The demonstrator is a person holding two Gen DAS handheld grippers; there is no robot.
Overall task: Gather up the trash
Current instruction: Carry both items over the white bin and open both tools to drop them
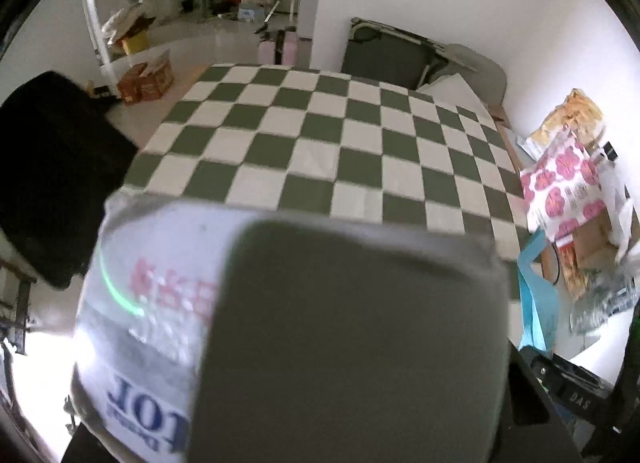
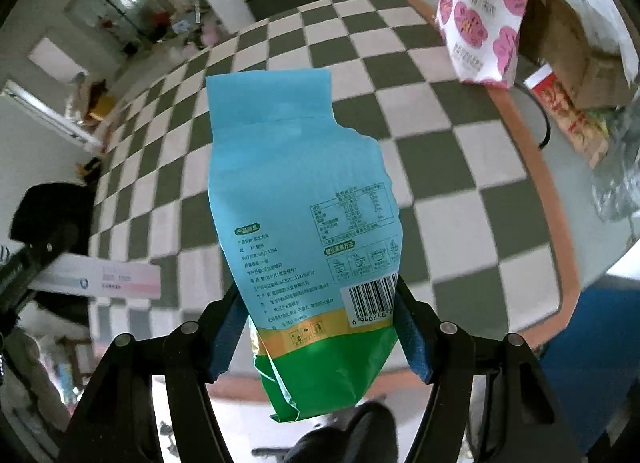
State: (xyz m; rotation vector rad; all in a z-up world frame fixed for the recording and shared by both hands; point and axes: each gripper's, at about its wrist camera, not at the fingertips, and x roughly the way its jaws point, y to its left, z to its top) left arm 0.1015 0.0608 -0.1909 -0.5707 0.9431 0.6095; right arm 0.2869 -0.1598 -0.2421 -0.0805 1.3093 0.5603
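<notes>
right gripper (image 2: 320, 327) pinches a glossy, torn blue-green pouch (image 2: 304, 199); left gripper (image 1: 304, 343) seemingly clamps a white printed box (image 1: 152, 303), blurred.

You are working in what looks like a lived-in home or a flat used for storage. A green-and-white checked cloth (image 1: 328, 143) is covering the table in front of you, and a folding cot (image 1: 384, 51) is leaning by the white wall. Cardboard boxes (image 1: 146, 81) are sitting on the pale tiled floor, a pink suitcase (image 1: 280, 49) is standing in the doorway, and a flowered paper bag (image 2: 480, 19) with snack packets is crowding the table's far edge.
</notes>
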